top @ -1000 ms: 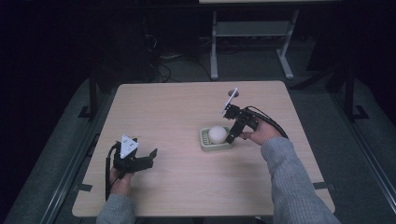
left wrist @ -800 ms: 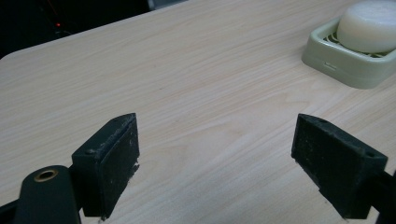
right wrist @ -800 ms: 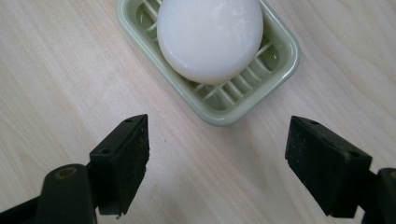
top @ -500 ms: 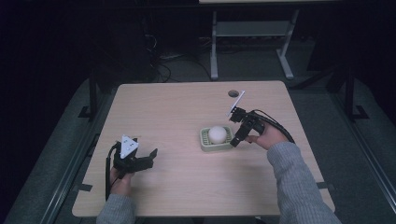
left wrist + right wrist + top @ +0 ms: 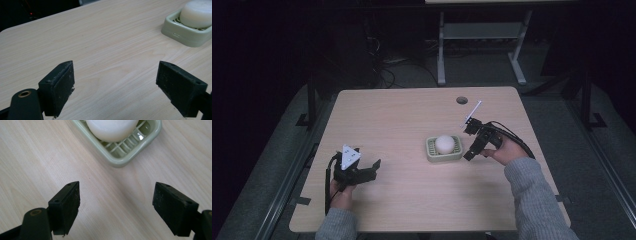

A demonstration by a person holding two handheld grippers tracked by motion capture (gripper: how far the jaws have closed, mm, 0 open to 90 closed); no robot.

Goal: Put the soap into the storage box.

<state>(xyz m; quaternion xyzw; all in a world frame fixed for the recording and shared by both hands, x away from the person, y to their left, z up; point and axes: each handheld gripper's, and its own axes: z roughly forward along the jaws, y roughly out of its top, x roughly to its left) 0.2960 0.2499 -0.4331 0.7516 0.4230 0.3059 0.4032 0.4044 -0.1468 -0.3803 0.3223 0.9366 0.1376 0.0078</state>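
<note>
A round white soap bar (image 5: 444, 144) (image 5: 111, 128) (image 5: 196, 13) lies in a pale green slatted soap dish (image 5: 431, 153) (image 5: 140, 147) (image 5: 175, 31) near the middle of the table. My right gripper (image 5: 469, 154) (image 5: 116, 210) hovers just right of the dish, tilted down over bare wood, open and holding nothing. My left gripper (image 5: 371, 169) (image 5: 115, 88) rests low at the front left, well apart from the dish, and it too stands open with an empty gap.
The light wood table (image 5: 397, 120) has a round cable hole (image 5: 462, 100) near its back edge. A metal stand (image 5: 482, 35) and cables sit on the dark floor behind. Sleeved forearms come in from the bottom edge.
My right gripper has drawn back from above the dish toward the right front and lowered. The soap stays in the dish. The left gripper has not moved.
</note>
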